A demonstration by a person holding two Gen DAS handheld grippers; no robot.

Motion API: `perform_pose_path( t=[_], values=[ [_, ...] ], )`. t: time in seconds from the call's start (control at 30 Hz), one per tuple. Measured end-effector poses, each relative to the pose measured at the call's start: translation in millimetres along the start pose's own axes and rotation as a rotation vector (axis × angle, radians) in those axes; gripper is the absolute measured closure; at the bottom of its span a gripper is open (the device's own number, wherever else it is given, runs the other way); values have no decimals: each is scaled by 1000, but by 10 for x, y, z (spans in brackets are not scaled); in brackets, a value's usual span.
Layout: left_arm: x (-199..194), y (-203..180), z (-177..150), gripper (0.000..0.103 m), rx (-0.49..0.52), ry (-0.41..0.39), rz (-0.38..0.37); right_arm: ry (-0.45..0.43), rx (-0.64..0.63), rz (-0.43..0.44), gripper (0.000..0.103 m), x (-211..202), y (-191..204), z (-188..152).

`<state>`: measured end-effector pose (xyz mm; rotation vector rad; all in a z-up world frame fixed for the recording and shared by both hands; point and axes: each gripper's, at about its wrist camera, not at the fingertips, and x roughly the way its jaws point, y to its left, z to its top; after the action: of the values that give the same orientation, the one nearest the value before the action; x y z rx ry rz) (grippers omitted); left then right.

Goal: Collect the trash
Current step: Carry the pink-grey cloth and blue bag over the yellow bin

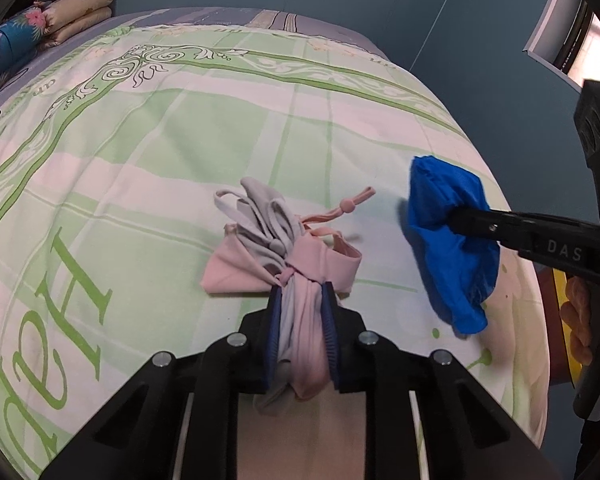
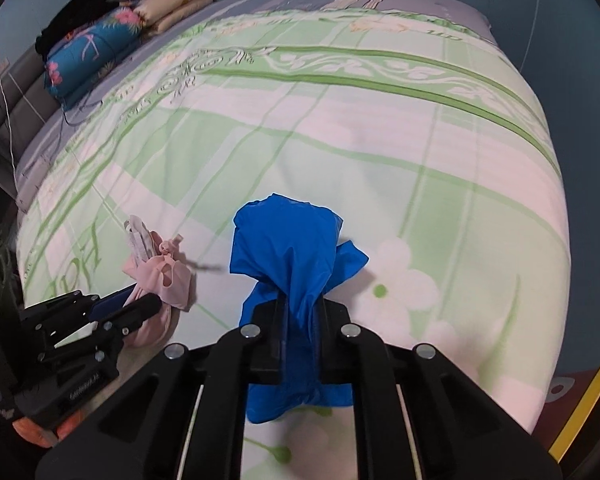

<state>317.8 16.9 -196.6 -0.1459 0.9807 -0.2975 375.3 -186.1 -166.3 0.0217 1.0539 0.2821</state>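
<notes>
- Trash in two bundles hangs over a bed, one in each hand-held gripper: a pink-and-grey wad of face masks (image 1: pixel 288 256) on the left and a crumpled blue plastic bag (image 2: pixel 296 264) on the right.
- Left gripper (image 1: pixel 302 320): its blue ribbed pads (image 1: pixel 274 328) are pressed in on the gathered middle of the masks, pinching them; pink cloth fans out past the fingertips and more trails back between the fingers toward the camera.
- Grey ear loops (image 1: pixel 236 204) and a pink cord with a small toggle (image 1: pixel 348 206) splay from the far end of the wad, above the quilt.
- Right gripper (image 2: pixel 300 312): its fingers are closed on the neck of the blue bag, which balloons out beyond the tips and sags below them on the near side.
- In the left wrist view the bag sits to the right of the masks, apart from them, with the right gripper's black finger marked "DAS" reaching in from the right edge.
- Beneath both lies a green-and-white floral quilt (image 2: pixel 380 152) with large green lettering at its left side.
- Far left, by the headboard, folded bedding is stacked: a blue floral pillow (image 2: pixel 88 52), cream cushions (image 2: pixel 176 0) and a dark garment (image 2: pixel 76 8).
- Teal walls (image 1: pixel 460 8) close the scene behind the bed.
</notes>
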Motion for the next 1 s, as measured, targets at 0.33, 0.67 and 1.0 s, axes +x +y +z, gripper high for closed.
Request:
perform_pose_path(
  t=[0.33,0.67,1.0],
  values=[
    [-385,-177,35,85,15,-67,-23,-127,43,45,95,-716,-280,-372],
    [-1148,-982,8,85,106,-198,-91,-290,114,52,95,-1621,-683,-1080],
    [-1584,-1980,-55,85,285,-292,-176,-423,249,-25,95,-2292,-1318,-1637]
  ],
)
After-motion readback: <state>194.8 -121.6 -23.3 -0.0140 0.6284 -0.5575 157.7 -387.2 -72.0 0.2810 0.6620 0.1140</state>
